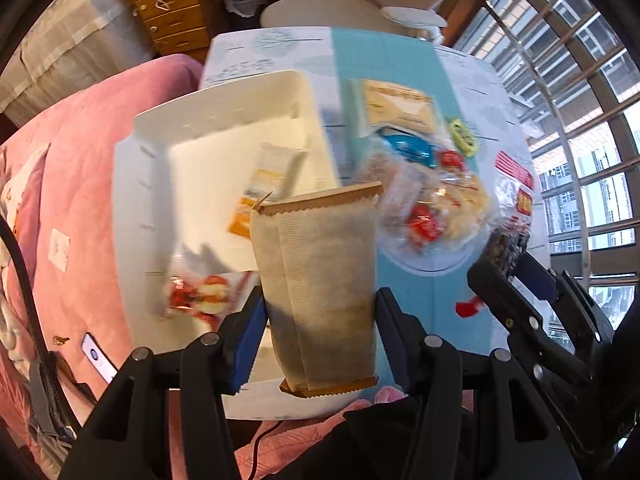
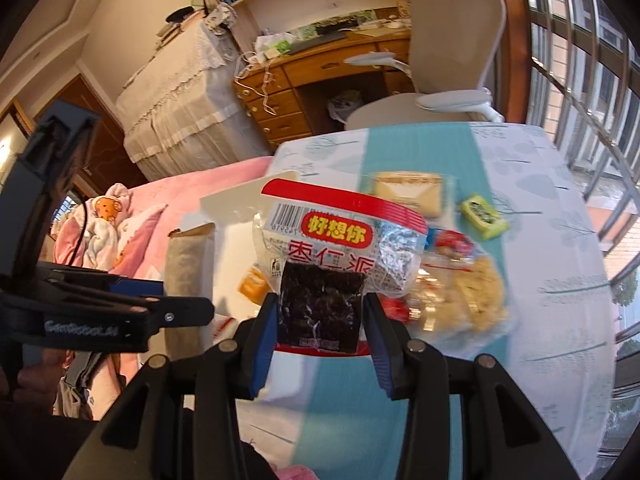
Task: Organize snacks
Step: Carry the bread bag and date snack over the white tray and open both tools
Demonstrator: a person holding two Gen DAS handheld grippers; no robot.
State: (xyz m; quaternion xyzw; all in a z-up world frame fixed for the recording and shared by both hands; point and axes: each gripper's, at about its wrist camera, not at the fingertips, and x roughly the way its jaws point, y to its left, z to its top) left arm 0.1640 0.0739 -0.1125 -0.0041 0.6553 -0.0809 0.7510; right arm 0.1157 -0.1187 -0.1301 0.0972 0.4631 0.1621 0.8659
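Tongs grip brown packet, red-topped packet.

A: What can we read between the right gripper's jaws?

B: We read 好想你 in yellow on a red oval on the jujube snack packet, and below it large red characters, 枣仁派 as far as we can tell. A barcode sits above, its digits too small for us.

A: And left of those jaws?

B: On the left gripper's black side we see white lettering, blurred; we cannot read it. In the left wrist view nothing is legible to us.
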